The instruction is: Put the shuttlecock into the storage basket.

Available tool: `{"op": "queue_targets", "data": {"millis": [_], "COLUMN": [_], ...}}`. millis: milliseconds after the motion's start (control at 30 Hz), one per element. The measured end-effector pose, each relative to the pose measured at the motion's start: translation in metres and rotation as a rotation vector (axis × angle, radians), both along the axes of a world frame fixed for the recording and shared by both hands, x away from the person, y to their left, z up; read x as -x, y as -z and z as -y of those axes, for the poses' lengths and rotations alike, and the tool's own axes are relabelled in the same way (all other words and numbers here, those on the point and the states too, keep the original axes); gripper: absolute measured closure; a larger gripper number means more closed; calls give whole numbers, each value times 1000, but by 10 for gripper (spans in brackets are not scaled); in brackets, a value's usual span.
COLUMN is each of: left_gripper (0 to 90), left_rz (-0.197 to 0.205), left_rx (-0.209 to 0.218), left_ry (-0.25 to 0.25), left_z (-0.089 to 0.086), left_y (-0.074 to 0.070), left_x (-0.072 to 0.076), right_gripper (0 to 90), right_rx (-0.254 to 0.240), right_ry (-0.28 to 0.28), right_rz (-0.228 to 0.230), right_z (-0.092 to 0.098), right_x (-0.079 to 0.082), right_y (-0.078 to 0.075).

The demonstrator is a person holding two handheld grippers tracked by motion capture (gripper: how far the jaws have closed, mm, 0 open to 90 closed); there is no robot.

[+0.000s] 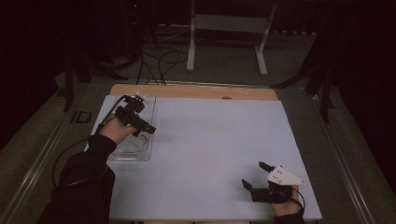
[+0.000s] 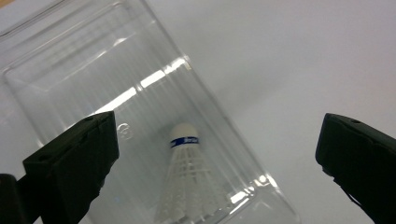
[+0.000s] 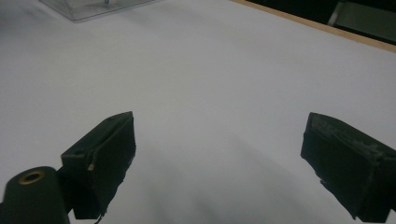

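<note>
Dim up in the high view: the room beyond the table is close to black, and only the white table sheet (image 1: 219, 154) catches any light, evenly, with barely a shadow on it. From the left gripper (image 2: 217, 163) view, things brighten. Glare streaks run across the clear plastic tray (image 2: 70, 79), bright glints flare at its corner below the jaws, and the shuttlecock (image 2: 184, 182) between them reads fairly sharp while the jaws themselves go soft. Over at the right gripper (image 3: 219, 163), soft grey shadows pool on the sheet under both jaws, and the jaw edges are slightly blurred.
</note>
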State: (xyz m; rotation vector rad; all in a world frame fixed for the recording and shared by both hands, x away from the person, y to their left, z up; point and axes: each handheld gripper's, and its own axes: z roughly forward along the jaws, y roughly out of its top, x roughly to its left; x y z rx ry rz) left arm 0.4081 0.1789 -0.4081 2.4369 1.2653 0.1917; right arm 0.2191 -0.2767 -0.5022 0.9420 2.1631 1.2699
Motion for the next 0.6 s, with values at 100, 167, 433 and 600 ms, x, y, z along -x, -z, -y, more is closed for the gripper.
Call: {"op": "queue_targets", "data": {"millis": [100,167,433,600], "left_gripper": [1,0,0,0], "left_rz": [-1,-9,15,58], "left_rx": [-3,-6,5,25], "left_ry": [19,34,65,92], "left_z": [5,9,16,21], "left_y": [0,1,-2,-7], "left_x": [2,2,5,9], "right_gripper": [102,103,102,102], "right_rx": [1,0,-2,0], "right_ry": [0,-1,-2,-2], "right_rz": [2,1,-2,-2], "right_z": [0,0,0,0], "right_x": [0,0,-1,-1], "right_y": [0,0,0,0]}}
